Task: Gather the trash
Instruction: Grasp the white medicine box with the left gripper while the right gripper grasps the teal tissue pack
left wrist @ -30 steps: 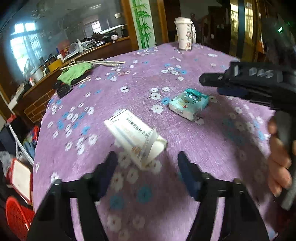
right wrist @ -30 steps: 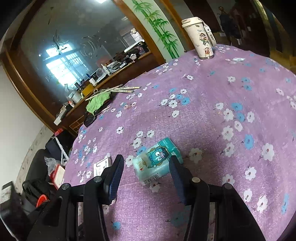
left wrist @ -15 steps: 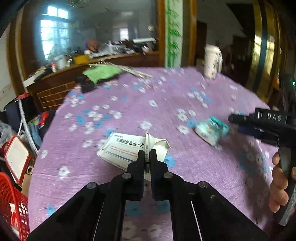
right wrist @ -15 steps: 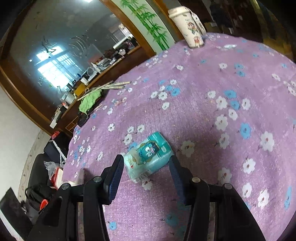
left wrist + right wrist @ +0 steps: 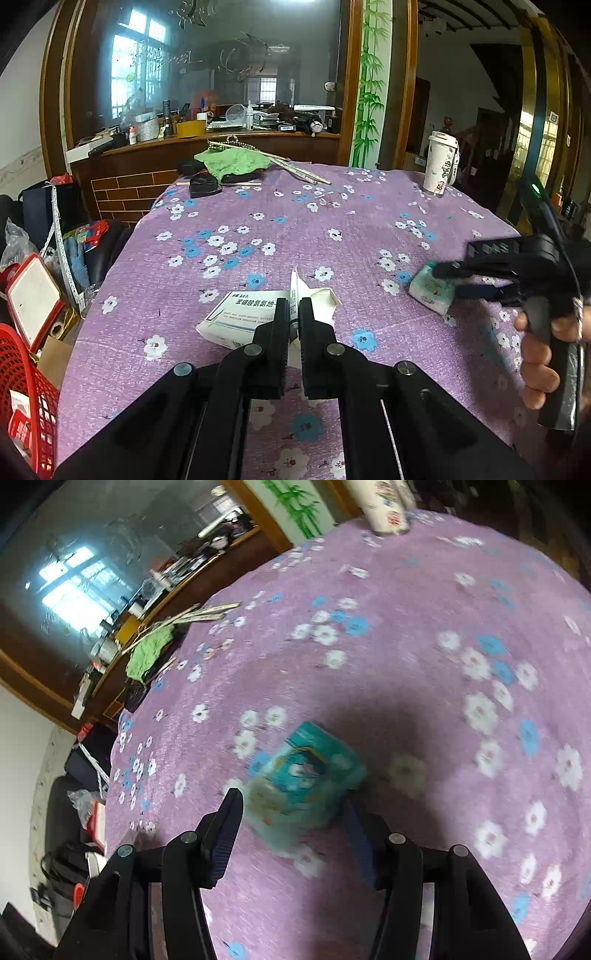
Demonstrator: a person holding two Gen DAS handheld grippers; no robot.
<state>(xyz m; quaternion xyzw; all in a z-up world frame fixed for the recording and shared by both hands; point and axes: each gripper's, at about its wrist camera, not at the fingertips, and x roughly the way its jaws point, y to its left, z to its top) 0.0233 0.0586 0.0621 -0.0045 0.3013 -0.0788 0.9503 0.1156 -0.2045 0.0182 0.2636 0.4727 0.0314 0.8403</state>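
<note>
A white medicine box (image 5: 236, 319) with blue print lies on the purple flowered tablecloth (image 5: 280, 229). My left gripper (image 5: 294, 314) is shut on the box's torn-open flap. A teal tissue pack (image 5: 303, 779) lies further right; it also shows in the left wrist view (image 5: 430, 291). My right gripper (image 5: 291, 808) is open, its fingers on either side of the pack, low over the cloth. In the left wrist view the right gripper (image 5: 458, 277) reaches the pack from the right.
A white paper cup (image 5: 439, 168) stands at the table's far right. A green cloth (image 5: 232, 162), sticks and a black object lie at the far edge. A red basket (image 5: 26, 391) and clutter sit on the floor at the left.
My left gripper closed on the box's flap and its view levelled. My right gripper moved forward and down, so the tissue pack now sits between its open fingers.
</note>
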